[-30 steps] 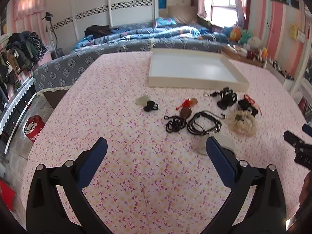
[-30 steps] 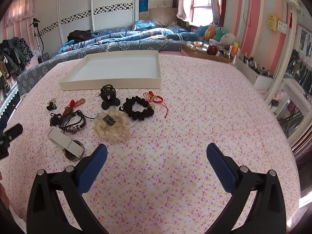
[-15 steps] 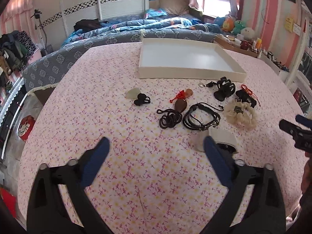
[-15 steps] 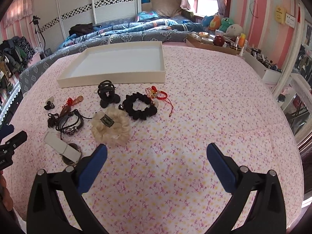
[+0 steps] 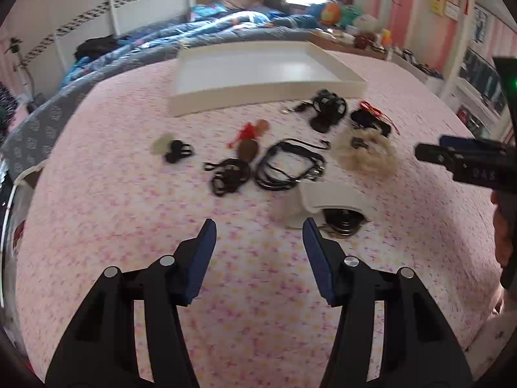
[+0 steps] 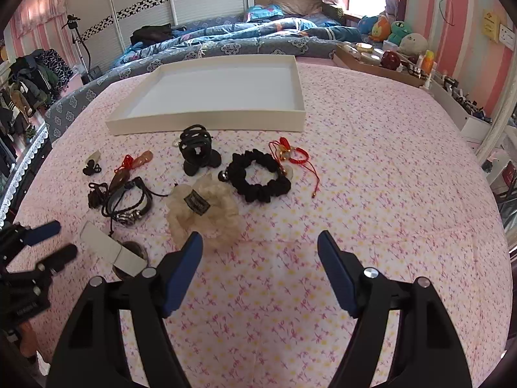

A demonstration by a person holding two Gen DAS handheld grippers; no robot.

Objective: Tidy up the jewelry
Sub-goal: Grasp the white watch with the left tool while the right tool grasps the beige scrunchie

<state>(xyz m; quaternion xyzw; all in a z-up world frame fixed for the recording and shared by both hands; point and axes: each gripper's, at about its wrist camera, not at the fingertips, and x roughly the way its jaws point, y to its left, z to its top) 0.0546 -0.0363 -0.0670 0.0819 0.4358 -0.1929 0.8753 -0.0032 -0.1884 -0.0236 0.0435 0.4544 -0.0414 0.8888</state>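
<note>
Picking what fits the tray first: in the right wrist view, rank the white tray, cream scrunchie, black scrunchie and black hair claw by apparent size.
1. White tray
2. Cream scrunchie and black scrunchie: similar, and the cream one lies nearer the camera, so unranked
3. Black hair claw

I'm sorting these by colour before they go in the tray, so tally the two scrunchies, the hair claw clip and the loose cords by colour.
Black: 5, scrunchie, hair claw clip, braided bracelet, coiled cord, small knot.
Cream: 1, scrunchie.
Red: 2, string bracelet, knotted cord.
Total: 8.
</note>
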